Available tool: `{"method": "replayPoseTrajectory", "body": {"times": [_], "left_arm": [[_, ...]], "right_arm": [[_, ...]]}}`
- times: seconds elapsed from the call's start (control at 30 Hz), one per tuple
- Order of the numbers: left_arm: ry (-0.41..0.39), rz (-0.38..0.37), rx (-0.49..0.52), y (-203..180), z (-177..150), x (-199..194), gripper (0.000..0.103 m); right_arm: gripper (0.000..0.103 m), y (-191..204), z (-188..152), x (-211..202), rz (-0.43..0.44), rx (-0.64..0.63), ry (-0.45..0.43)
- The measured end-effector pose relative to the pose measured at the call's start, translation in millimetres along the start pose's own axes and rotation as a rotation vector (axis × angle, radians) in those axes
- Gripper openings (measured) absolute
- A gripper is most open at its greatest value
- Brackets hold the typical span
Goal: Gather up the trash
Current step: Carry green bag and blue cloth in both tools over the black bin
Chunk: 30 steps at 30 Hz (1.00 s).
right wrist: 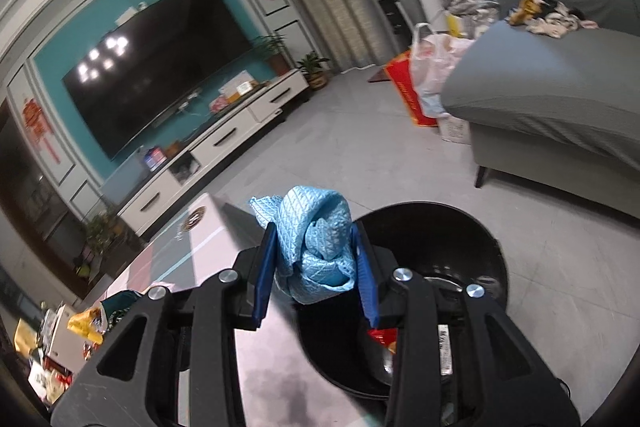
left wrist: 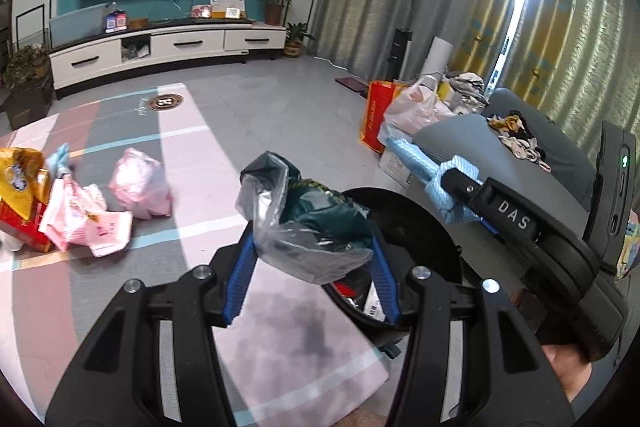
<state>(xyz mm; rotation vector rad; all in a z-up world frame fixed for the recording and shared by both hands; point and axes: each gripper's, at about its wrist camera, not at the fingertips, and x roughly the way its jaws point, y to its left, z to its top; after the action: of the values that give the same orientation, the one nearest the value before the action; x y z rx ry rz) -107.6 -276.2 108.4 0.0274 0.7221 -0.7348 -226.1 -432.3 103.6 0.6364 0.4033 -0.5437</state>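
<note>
Low in the frame, the left gripper (left wrist: 312, 259) had its blue fingers (left wrist: 242, 275) closed on a crumpled clear plastic bag with dark green wrapping (left wrist: 304, 223), held at the near rim of a round black trash bin (left wrist: 416, 223). The right gripper (right wrist: 316, 267) clamped a bunched light-blue cloth (right wrist: 320, 247) narrowly above the same bin. More wrappers (left wrist: 88, 215) lay on the rug at left. The bag overhung the rim, so a release there could likely spill it onto the rug (left wrist: 280, 347).
</note>
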Motion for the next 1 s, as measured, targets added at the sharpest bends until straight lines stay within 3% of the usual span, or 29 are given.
{"method": "replayPoseTrajectory", "body": {"times": [0.73,1.0], "left_arm": [[0.161,-0.063,-0.004,-33.0,-7.5,78.4,0.054],[0.225,-0.086,-0.014,-33.8,-9.9,100.4,0.054]], "right_arm": [[0.037,-47.8,-2.3,23.5,-0.137,0.12,0.061],[0.037,-49.5,-5.9,38.5,-0.205,0.099,0.111]]}}
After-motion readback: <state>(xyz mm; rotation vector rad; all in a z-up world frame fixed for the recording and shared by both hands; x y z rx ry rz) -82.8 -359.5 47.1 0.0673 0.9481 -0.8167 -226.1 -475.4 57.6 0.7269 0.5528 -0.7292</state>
